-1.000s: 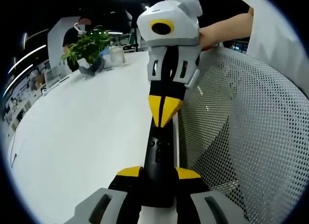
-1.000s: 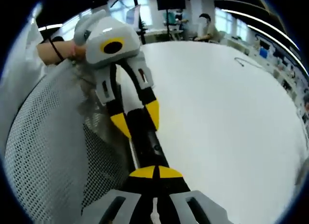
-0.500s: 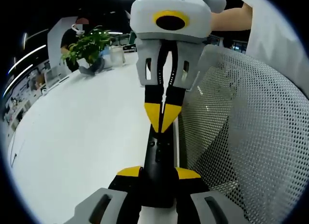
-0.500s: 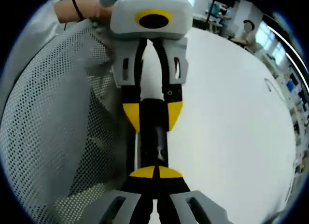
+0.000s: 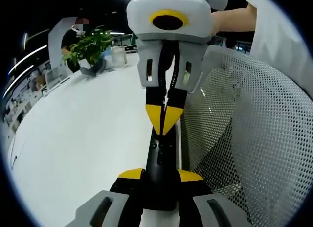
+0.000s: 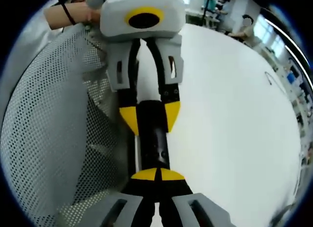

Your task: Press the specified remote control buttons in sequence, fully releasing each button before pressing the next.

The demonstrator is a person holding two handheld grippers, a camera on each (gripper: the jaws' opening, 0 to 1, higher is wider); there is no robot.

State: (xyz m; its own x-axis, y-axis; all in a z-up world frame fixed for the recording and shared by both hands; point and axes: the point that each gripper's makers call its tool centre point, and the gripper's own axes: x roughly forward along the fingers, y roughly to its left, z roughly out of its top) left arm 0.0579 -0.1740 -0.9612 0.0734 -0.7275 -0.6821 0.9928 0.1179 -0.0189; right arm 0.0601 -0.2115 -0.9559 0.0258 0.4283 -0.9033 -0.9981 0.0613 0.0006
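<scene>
A black remote control (image 5: 163, 158) lies lengthwise between my left gripper's (image 5: 160, 175) yellow pads, and that gripper is shut on it. My right gripper (image 5: 164, 125) comes down from the top of the left gripper view, shut, its yellow tips meeting in a point on the remote's upper face near the far end. In the right gripper view my right gripper (image 6: 157, 174) is shut with its tips against the remote (image 6: 154, 145). Opposite it, the left gripper (image 6: 149, 115) clamps the remote's far end between its yellow pads.
A white table (image 5: 83, 134) spreads to the left, with a potted plant (image 5: 89, 47) and a person behind it at the far end. A white mesh chair back (image 5: 249, 134) stands close on the right. A hand (image 6: 73, 14) holds the left gripper.
The right gripper has turned from tilted to facing the left one squarely, its tips now drawn to a narrow point on the remote. The left gripper keeps its hold.
</scene>
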